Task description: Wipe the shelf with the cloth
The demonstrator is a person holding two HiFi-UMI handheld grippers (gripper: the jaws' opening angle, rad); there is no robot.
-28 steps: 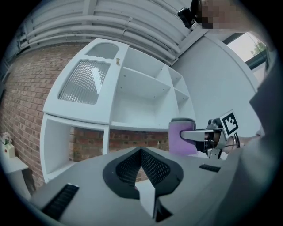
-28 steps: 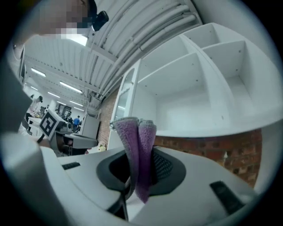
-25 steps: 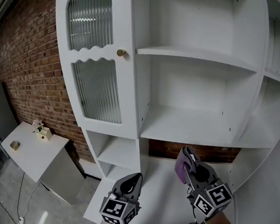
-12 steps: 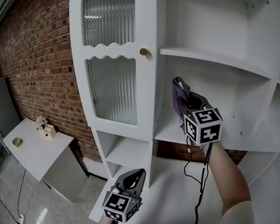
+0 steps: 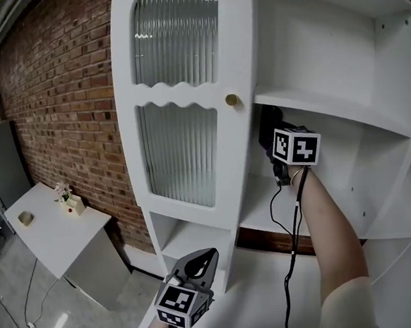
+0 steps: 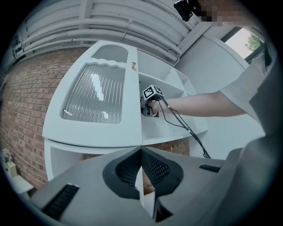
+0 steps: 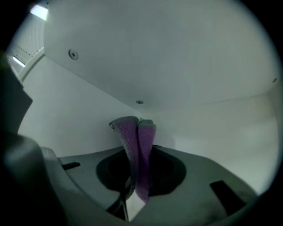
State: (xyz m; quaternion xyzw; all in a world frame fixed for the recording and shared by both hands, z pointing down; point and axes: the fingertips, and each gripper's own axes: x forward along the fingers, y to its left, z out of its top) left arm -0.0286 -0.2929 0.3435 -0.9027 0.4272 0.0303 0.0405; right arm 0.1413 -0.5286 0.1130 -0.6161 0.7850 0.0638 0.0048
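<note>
Cloth (image 7: 138,143) upright between jaws of right gripper (image 7: 139,176), tip beyond them

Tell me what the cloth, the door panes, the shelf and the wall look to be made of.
Cloth: purple knitted or terry fabric, matte; a fine looped texture shows.
Door panes: ribbed glass, glossy; the vertical ridges catch the light.
Shelf: smooth white board, likely painted wood or laminate; the look leaves that open.
Wall: red brick with pale mortar joints, rough.

Purple knitted cloth (image 7: 139,148); shelf (image 5: 343,111) smooth matt white; door glass (image 5: 180,155) ribbed.
</note>
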